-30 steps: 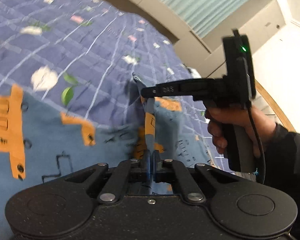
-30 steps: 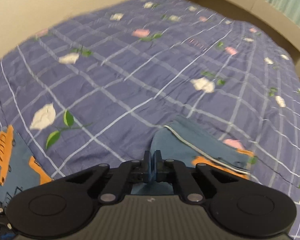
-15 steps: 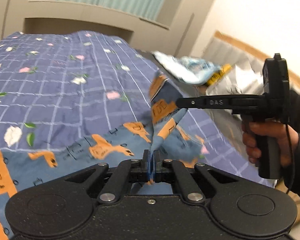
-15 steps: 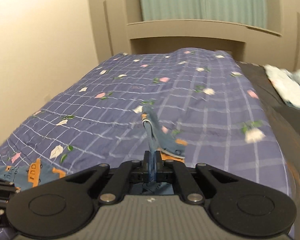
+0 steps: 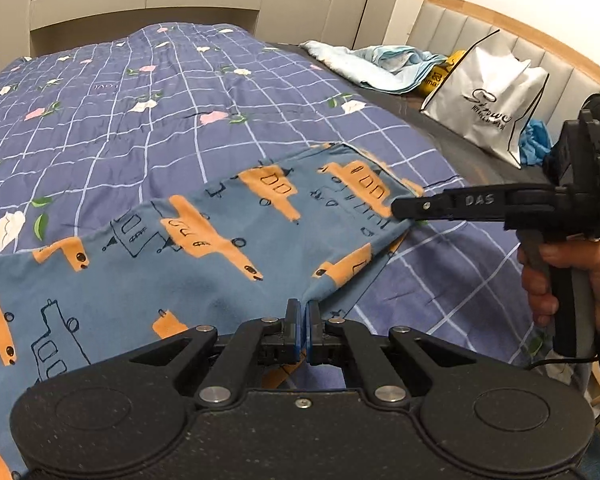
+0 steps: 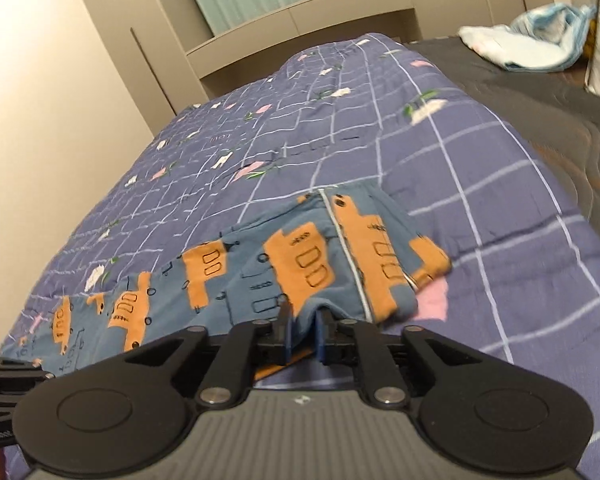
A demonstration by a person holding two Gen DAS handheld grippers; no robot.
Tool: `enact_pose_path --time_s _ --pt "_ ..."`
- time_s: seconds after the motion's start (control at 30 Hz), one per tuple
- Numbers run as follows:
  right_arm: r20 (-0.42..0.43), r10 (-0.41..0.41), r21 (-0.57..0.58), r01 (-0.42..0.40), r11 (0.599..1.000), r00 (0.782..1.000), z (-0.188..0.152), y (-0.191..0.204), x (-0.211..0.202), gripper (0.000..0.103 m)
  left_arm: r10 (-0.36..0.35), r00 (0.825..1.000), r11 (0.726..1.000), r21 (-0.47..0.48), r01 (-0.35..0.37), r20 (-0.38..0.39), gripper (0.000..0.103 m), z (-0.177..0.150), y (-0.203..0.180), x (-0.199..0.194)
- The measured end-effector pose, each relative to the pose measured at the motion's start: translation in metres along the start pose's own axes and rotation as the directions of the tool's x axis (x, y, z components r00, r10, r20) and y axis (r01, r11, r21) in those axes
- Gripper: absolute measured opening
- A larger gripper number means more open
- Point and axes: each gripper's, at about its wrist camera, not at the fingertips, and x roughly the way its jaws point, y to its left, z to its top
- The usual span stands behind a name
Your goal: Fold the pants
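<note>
Blue pants with orange truck prints [image 5: 204, 248] lie spread flat across the purple checked quilt [image 5: 140, 120]; they also show in the right wrist view [image 6: 260, 276]. My left gripper [image 5: 303, 320] is shut on the near edge of the pants. My right gripper [image 6: 303, 332] has its jaws parted a little, with a fold of the pants' edge loose between them. In the left wrist view the right gripper [image 5: 399, 210] rests at the pants' right end.
A white shopping bag [image 5: 487, 100] and a light blue heap of cloth [image 5: 375, 64] sit at the bed's far right by the padded headboard [image 5: 539, 48]. A beige wall [image 6: 40, 140] runs along the bed's left side.
Both grippers carried the lifted, bunched pants down and apart, so the cloth now lies flat on the quilt. The right gripper's jaws have parted from fully shut.
</note>
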Motion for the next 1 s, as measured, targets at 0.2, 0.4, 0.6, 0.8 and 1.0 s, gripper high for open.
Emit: enact_pose_path --time_s 0.2,0.4,0.6,0.8,1.0 --pt "0.023 0.012 0.035 -0.013 0.999 1.000 0.002 -0.016 -0.004 0.036 0.015 1.000 1.000 0.009 -0.015 -0.009 0.001 0.001 -0.005 0.004" --pt "0.067 -0.012 0.115 0.004 0.993 0.998 0.007 -0.039 -0.008 0.049 0.024 1.000 1.000 0.005 -0.024 -0.017 0.001 0.001 -0.005 0.006" --pt "0.072 -0.039 0.145 0.029 0.989 0.997 0.021 -0.052 0.001 0.014 0.037 0.999 0.999 -0.010 -0.037 -0.012 0.001 0.001 -0.008 0.008" --pt "0.138 -0.067 -0.012 0.069 0.998 0.988 0.045 -0.033 -0.006 0.008 0.054 0.996 0.999 -0.006 -0.054 0.065 0.001 0.005 -0.019 -0.001" --pt "0.185 -0.086 -0.087 0.104 0.991 0.979 0.053 -0.024 -0.013 0.008 0.051 0.998 0.999 -0.009 -0.051 0.044 0.001 0.000 -0.022 0.010"
